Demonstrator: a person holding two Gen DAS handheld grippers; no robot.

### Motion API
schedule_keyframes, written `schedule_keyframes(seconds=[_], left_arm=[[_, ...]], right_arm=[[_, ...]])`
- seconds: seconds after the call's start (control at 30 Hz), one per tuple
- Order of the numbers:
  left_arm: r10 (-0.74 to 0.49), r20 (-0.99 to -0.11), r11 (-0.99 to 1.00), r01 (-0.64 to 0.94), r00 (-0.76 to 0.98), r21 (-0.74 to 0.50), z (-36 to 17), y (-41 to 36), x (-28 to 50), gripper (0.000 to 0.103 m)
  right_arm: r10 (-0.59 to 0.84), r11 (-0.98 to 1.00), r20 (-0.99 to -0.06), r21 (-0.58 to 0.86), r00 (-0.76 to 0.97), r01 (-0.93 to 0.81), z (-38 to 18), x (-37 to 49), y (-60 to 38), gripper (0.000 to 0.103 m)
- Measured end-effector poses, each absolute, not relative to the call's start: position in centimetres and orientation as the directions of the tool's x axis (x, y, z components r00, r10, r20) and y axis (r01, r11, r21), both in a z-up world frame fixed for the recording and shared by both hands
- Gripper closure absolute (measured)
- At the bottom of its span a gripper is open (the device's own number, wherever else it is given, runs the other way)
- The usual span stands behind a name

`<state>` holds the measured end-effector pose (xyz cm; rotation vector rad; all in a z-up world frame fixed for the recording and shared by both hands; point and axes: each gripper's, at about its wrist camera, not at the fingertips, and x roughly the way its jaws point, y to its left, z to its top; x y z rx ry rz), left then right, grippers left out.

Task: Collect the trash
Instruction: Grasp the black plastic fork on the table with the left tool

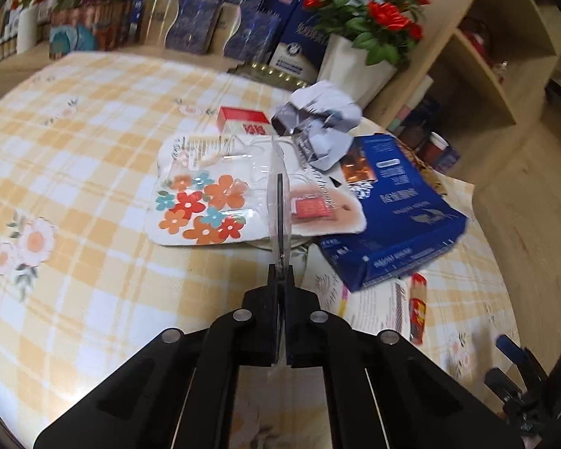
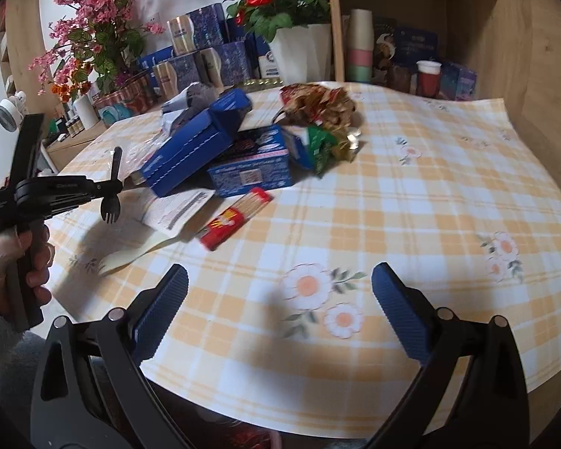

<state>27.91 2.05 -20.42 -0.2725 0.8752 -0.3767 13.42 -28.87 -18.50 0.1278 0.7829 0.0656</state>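
Observation:
My left gripper is shut on a black plastic spork in a clear wrapper and holds it above the table. In the right wrist view the spork hangs tines down from the left gripper. A trash pile lies ahead: a flowered packet, a crumpled grey paper, a flattened blue box, a red toothpick packet, a blue carton and crumpled gold wrappers. My right gripper is open and empty over the yellow checked tablecloth.
Red roses in a white pot and blue gift boxes stand at the table's back. A wooden shelf unit with cups and boxes stands on the right. Pink flowers stand at the back left.

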Motion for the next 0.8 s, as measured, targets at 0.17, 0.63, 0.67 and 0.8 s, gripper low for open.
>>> schedule_keyframes(seconds=[0.17, 0.63, 0.67, 0.8], left_arm=[[-0.438, -0.671, 0.896, 0.233, 0.598, -0.378, -19.2, 3.7, 24.6, 0.1], [-0.431, -0.635, 0.895, 0.214, 0.641, -0.392, -18.2, 8.4, 17.8, 0.1], [-0.434, -0.631, 0.892, 0.208, 0.643, -0.401, -18.3, 8.6, 17.8, 0.1], [-0.436, -0.615, 0.887, 0.196, 0.657, -0.419, -18.4, 9.3, 17.5, 0.1]], right_arm=[[0.182, 0.978, -0.718, 0.201, 0.672, -0.05, -19.4, 14.4, -25.7, 0.006], [0.166, 0.972, -0.724, 0.005, 0.67, -0.236, -19.5, 20.6, -17.2, 0.007], [0.159, 0.963, -0.728, -0.033, 0.667, -0.266, -19.6, 21.1, -16.8, 0.009], [0.135, 0.948, -0.743, -0.095, 0.655, -0.303, -19.0, 22.7, -16.5, 0.017]])
